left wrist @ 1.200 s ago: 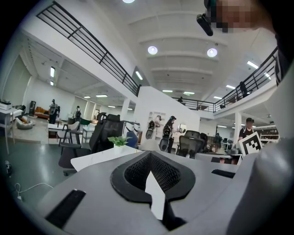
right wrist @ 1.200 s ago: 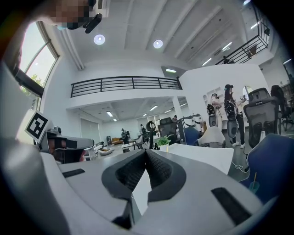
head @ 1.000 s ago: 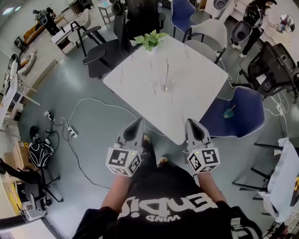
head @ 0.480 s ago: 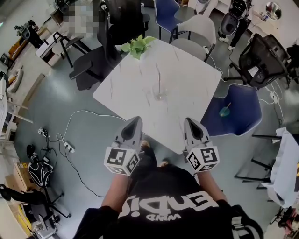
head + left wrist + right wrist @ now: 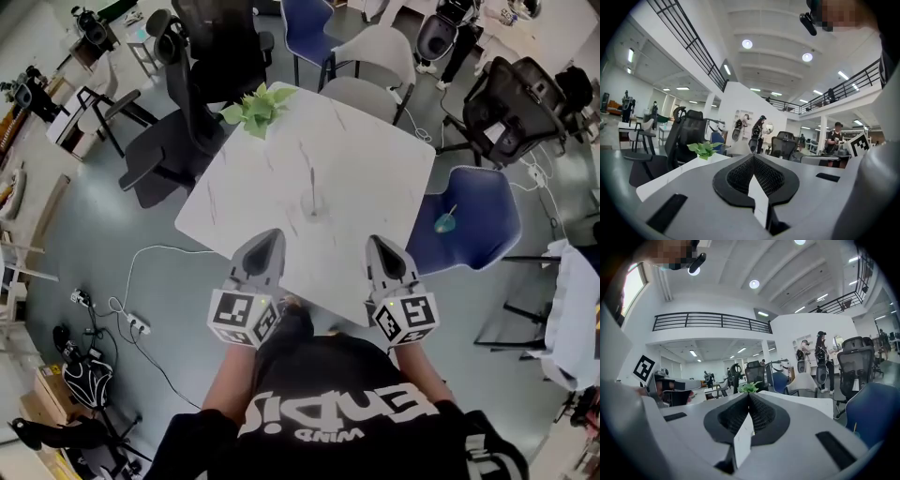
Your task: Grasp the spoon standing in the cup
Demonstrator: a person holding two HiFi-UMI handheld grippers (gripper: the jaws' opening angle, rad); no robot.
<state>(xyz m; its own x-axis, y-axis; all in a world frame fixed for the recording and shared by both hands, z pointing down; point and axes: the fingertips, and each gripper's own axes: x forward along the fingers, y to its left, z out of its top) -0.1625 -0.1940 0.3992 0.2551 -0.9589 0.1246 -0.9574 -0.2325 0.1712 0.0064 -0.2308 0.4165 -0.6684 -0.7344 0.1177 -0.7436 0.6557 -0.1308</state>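
Note:
A clear cup (image 5: 313,208) stands near the middle of the white marble table (image 5: 375,159), with a thin spoon (image 5: 309,183) upright in it. My left gripper (image 5: 271,236) and right gripper (image 5: 374,242) hover side by side over the table's near edge, both short of the cup. Both point about level at the table, and nothing is between their jaws. In the left gripper view the left gripper (image 5: 752,157) has its jaws pressed together. The right gripper (image 5: 749,395) looks the same in the right gripper view. Neither gripper view shows the cup.
A small green plant (image 5: 257,105) sits at the table's far corner. A blue chair (image 5: 469,220) with a small teal object (image 5: 442,223) on its seat stands to the right, and black and grey chairs ring the far side. A white cable (image 5: 150,258) lies on the floor to the left.
The table and cup have come closer in the head view. Both grippers now reach over the near table edge, where before they hung over the floor in front of it.

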